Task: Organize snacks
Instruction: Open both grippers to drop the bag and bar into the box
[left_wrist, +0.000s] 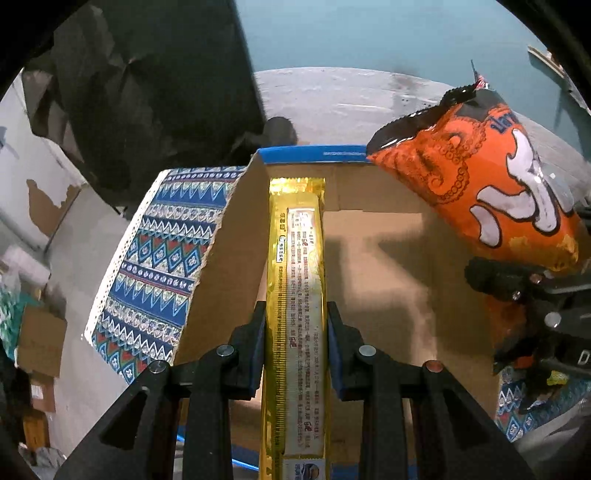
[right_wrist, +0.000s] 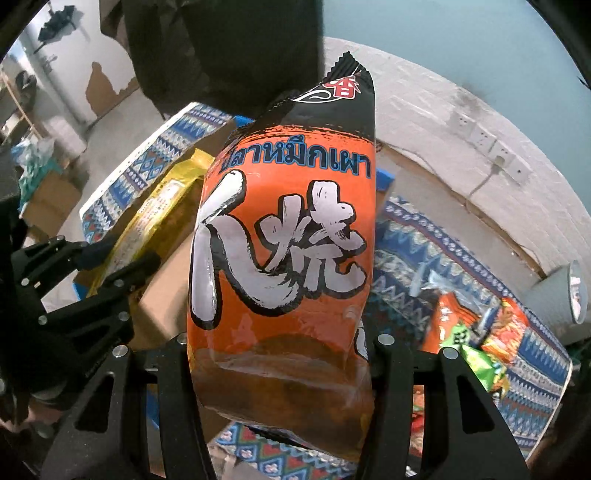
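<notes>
Two tongs, both loaded. My left tongs (left_wrist: 295, 325) are clamped on one long gold foil snack packet with a white printed label strip (left_wrist: 295, 277); blue-lined fingers (left_wrist: 334, 350) press both its edges. The packet runs straight ahead of the tongs, its far end inside the one open brown cardboard box with a blue rim (left_wrist: 369, 266). The box floor ahead of the left tongs is bare cardboard.

My right tongs (right_wrist: 280, 350) grip one puffy orange-and-black snack bag with big white characters (right_wrist: 280, 240) by its lower end, with a finger on each side. The bag stands up ahead of the tongs, crimped black top farthest away. From the left wrist view the same bag (left_wrist: 498, 192) hangs over the box's right wall, right of the gold packet and not touching it. From the right wrist view the gold packet (right_wrist: 159, 206) and left tongs (right_wrist: 122, 273) sit to the left of the bag, over the box (right_wrist: 162, 299).

The bench is covered by one blue patterned cloth with zigzag and diamond bands (right_wrist: 424, 251). To the right of my right tongs lies a loose pile of small snack packs (right_wrist: 476, 336) on the cloth: orange, green and red wrappers, at least three; the exact count is unclear. One pale cup-shaped object (right_wrist: 557, 291) lies beyond them.
</notes>
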